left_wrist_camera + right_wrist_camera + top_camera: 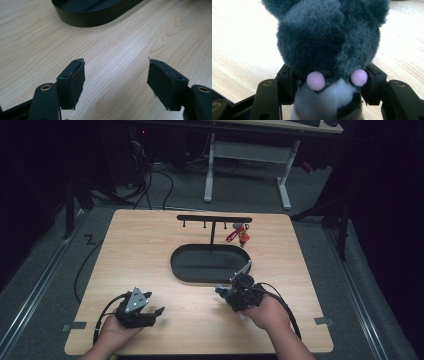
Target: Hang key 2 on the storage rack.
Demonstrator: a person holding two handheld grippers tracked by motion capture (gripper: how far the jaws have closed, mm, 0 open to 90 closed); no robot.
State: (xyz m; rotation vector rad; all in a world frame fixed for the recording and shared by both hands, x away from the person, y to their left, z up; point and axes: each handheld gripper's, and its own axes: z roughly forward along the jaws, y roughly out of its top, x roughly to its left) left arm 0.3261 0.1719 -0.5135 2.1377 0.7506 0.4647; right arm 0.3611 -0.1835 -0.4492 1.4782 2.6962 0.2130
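Note:
A dark grey plush toy (327, 37) with pink cheeks and a white patch sits between the jaws of my right gripper (328, 85), which is shut on it. In the high view that right gripper (227, 295) holds the plush toy (221, 291) just above the table, near the front rim of a black oval tray (180, 270). My left gripper (154, 303) rests low at the front left, open. In its own view the left gripper (115, 82) has only bare wood between its pads, and the tray (95, 20) lies ahead.
A black T-shaped hook rack (214, 219) stands at the tray's far side, with a red keychain (235, 234) hanging on its right end. The wooden table (140, 250) ends close in front of both hands. Cables and white desk legs (284, 187) lie beyond.

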